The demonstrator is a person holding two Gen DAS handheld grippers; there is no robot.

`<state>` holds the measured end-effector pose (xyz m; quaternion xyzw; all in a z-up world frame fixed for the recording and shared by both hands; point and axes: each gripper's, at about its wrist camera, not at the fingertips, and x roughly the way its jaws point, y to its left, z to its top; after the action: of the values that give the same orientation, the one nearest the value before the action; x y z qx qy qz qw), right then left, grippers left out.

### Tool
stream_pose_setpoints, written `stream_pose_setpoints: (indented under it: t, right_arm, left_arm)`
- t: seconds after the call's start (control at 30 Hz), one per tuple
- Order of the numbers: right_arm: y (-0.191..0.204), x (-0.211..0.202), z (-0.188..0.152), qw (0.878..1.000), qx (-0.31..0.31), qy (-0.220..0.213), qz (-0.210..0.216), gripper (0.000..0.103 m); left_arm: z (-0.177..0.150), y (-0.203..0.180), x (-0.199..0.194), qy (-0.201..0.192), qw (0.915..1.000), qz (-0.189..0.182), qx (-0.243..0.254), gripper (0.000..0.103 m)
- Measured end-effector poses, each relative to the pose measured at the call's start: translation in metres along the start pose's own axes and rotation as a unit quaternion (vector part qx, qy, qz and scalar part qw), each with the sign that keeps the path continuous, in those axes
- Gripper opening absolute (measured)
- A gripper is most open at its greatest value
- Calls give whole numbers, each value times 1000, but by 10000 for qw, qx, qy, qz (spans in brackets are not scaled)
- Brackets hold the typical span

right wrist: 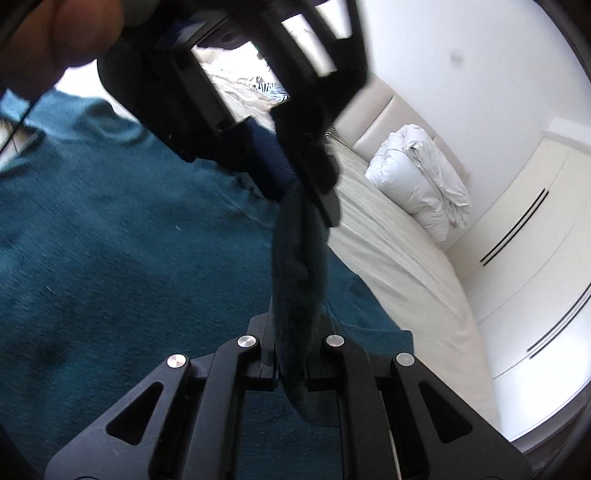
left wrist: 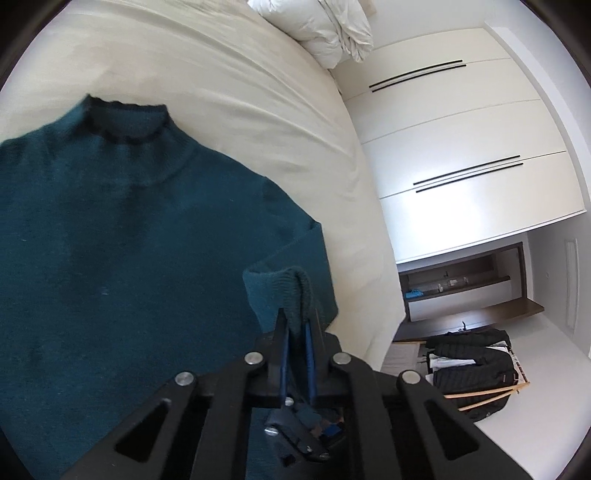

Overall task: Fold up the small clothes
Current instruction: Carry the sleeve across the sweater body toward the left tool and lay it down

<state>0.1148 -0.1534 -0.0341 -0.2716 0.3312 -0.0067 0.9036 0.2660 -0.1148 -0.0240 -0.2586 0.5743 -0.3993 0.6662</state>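
Teal sweater (left wrist: 122, 229) lies flat on the bed (left wrist: 229, 66). Left claw (left wrist: 295, 325) is pinched tight on the ribbed cuff (left wrist: 284, 288); right claw (right wrist: 291, 354) is clamped on the bunched sleeve (right wrist: 299, 266). Only the right view catches a blurred hand (right wrist: 62, 33); only the left shows the collar (left wrist: 125, 122).

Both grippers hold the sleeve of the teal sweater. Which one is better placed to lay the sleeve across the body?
Probably the left gripper. It pinches the ribbed cuff, the sleeve's free end, above the sweater. The right gripper holds bunched sleeve fabric lower down, so it mostly follows.
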Motion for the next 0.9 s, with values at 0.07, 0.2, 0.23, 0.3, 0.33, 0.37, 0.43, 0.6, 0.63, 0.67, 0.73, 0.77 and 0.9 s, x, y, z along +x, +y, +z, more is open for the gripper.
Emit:
stream_pose_setpoints:
  t: [0.07,0.2,0.23,0.3,0.33,0.37,0.43,0.6,0.63,0.67,0.73,0.77,0.9]
  right_arm:
    - [-5,-5,0,9995,242,9,186,9]
    - [-32,-18,-7,9912,1113,30,719,11]
    - [-42,-21,-12,9840,1493,32,972,12]
    - [-57,-15,-23,9730,1949,122,1228,13]
    - [-64,-13,-30,9662,2183,190,1357,13]
    - [-71,-9,-39,9571,2450,283,1523,13]
    - [-88,2,-60,9366,2997,551,1730,13]
    - [-131,32,-119,8680,4397,1053,2052,13]
    - [-140,38,-127,8581,4567,1117,2066,13]
    - [-148,44,-141,8382,4884,1200,2109,13]
    - [-167,50,-160,8114,5263,1209,2237,13]
    - [-172,51,-169,7966,5459,1172,2316,13]
    - [-201,47,-176,7935,5489,1117,2377,13]
  left_arm:
    - [1,6,-8,-96,9999,29,-38,8]
    - [5,23,-30,-291,9994,120,-146,7]
    - [6,25,-34,-335,9992,175,-134,7]
    - [10,28,-47,-473,9983,333,-80,7]
    - [13,30,-54,-541,9977,412,-56,7]
    - [15,32,-58,-592,9971,468,-45,7]
    - [19,37,-68,-708,9956,613,-13,7]
    - [20,63,-86,-820,9926,893,-125,7]
    - [19,70,-87,-818,9921,934,-184,7]
    - [18,76,-87,-814,9916,976,-229,7]
    - [15,91,-88,-805,9907,1031,-375,7]
    - [15,96,-87,-808,9902,1053,-425,7]
    - [9,107,-86,-805,9893,1115,-481,7]
